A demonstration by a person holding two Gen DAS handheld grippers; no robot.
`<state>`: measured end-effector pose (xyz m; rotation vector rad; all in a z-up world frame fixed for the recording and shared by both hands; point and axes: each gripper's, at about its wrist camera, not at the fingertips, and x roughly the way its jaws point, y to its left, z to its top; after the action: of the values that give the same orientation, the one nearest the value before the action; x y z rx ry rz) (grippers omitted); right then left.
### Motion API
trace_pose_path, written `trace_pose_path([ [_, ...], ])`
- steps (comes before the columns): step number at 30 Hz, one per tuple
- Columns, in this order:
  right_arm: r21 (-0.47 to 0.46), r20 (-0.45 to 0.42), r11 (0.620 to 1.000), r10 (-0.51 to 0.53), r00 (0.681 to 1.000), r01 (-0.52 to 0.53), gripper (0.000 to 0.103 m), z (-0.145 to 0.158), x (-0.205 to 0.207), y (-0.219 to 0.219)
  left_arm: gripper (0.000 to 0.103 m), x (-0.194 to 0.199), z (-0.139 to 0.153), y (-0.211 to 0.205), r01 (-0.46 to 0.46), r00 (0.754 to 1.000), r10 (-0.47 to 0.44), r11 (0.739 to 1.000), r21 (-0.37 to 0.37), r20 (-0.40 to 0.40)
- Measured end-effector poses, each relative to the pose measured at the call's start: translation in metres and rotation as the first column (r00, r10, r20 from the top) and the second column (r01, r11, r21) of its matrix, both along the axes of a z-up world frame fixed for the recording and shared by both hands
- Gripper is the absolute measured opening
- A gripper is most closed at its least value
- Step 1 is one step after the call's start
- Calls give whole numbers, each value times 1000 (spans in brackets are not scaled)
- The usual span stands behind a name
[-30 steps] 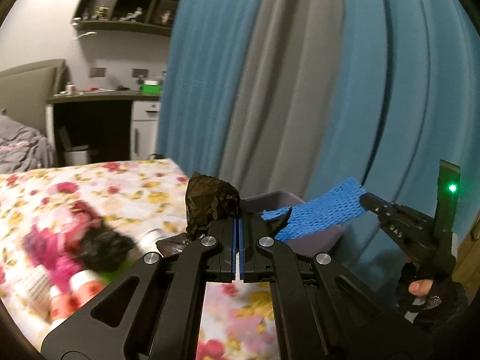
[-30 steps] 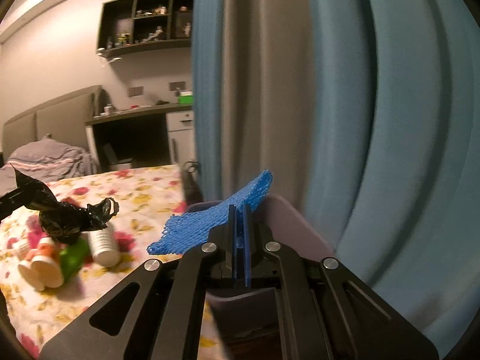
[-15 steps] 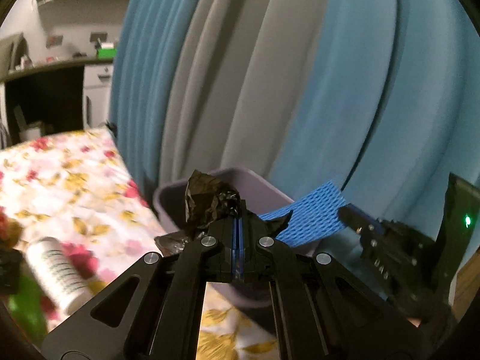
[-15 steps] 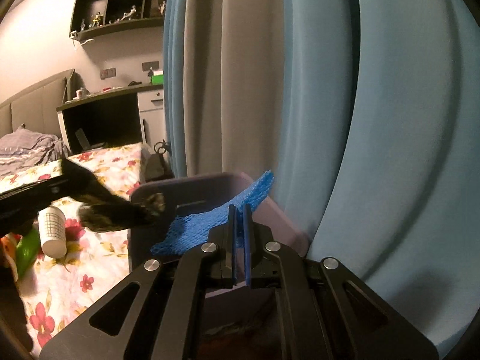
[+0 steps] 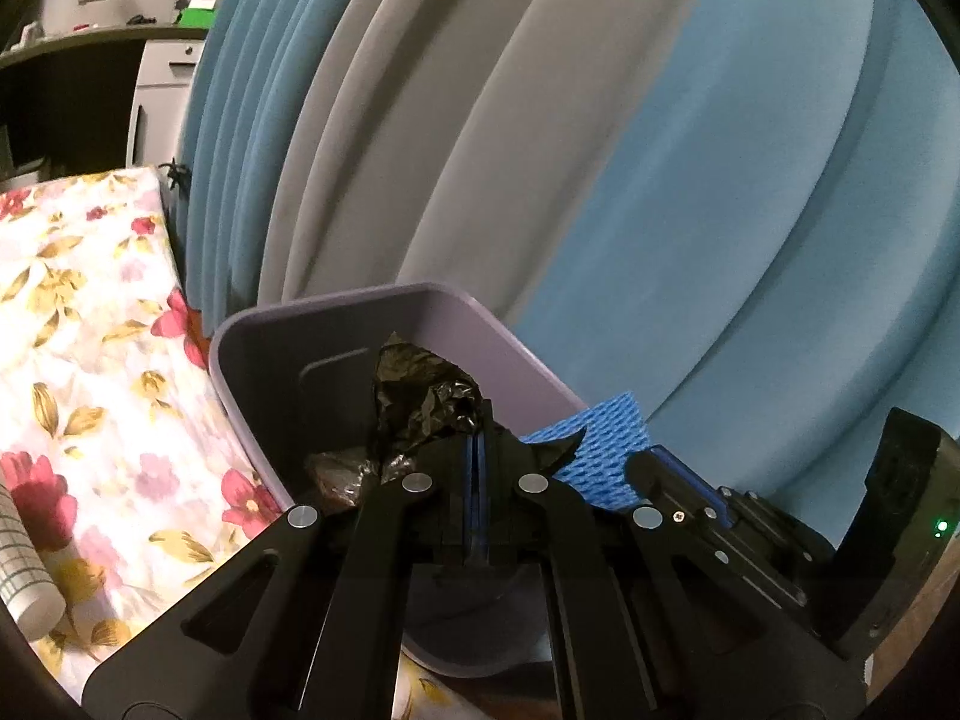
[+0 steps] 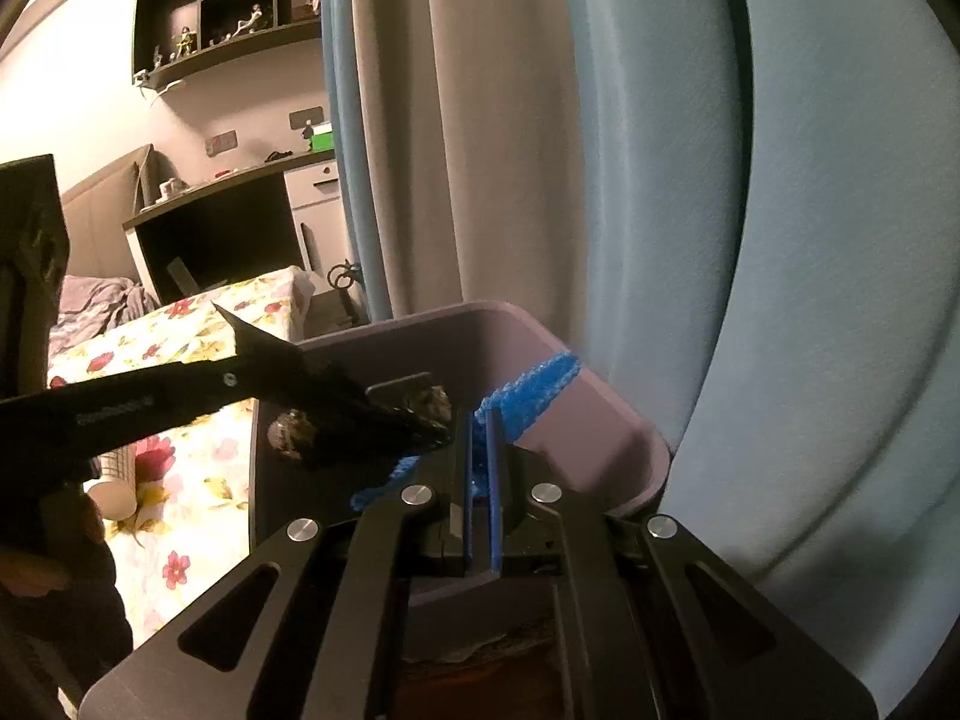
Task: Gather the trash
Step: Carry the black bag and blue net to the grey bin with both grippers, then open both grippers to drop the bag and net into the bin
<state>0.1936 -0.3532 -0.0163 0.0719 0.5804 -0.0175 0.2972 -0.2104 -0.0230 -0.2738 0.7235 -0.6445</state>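
My left gripper [image 5: 477, 450] is shut on a crumpled black plastic bag [image 5: 420, 402] and holds it over the open purple bin [image 5: 336, 306]. My right gripper [image 6: 478, 423] is shut on a blue foam net [image 6: 531, 387] and holds it over the same bin [image 6: 600, 420]. The net also shows in the left wrist view [image 5: 606, 444], just right of the black bag. The left gripper [image 6: 420, 429] reaches in from the left in the right wrist view. Some dark trash [image 5: 336, 471] lies inside the bin.
The bin stands between the flowered bed [image 5: 78, 324] and the blue and grey curtains [image 5: 600, 150]. A white bottle [image 5: 24, 576] lies on the bed at the left. A dark desk [image 6: 222, 228] and shelves [image 6: 228, 0] stand at the far wall.
Both grippers have moved from the bed toward the bin and now hold the black bag and the blue net over it. The other bed trash has slid out of view.
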Motion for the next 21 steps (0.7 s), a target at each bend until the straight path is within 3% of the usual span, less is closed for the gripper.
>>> trace_pose_path([
  [3,11,-7,1000,5,1000,-5,5,-2,1,-1,3,2,-3,1,6,1000,-6,1000,-1,-13],
  [5,21,-7,1000,11,1000,-10,5,-2,3,-1,16,2,-2,1,2,1000,-2,1000,6,-16],
  [6,21,-9,1000,13,1000,-13,7,-2,4,0,35,0,-1,1,-4,1000,4,1000,9,-15],
  [7,21,-10,1000,13,1000,-13,13,-2,5,0,61,-2,0,3,-14,1000,14,1000,8,-16],
  [8,23,-10,1000,13,1000,-13,18,-1,5,0,71,-3,1,6,-38,999,38,999,3,-14],
  [9,28,-6,1000,14,1000,-14,32,-1,4,-2,79,-4,2,9,-59,998,59,998,-4,-10],
  [10,30,-1,999,12,1000,-12,42,-1,2,-3,81,-5,3,14,-80,997,80,997,-14,-6],
  [14,34,12,999,3,1000,-3,43,2,-3,-5,86,-8,8,31,-139,990,138,990,-24,-21],
  [21,30,58,999,-17,998,16,68,11,-16,-1,87,-35,13,60,-232,973,231,972,45,28],
])
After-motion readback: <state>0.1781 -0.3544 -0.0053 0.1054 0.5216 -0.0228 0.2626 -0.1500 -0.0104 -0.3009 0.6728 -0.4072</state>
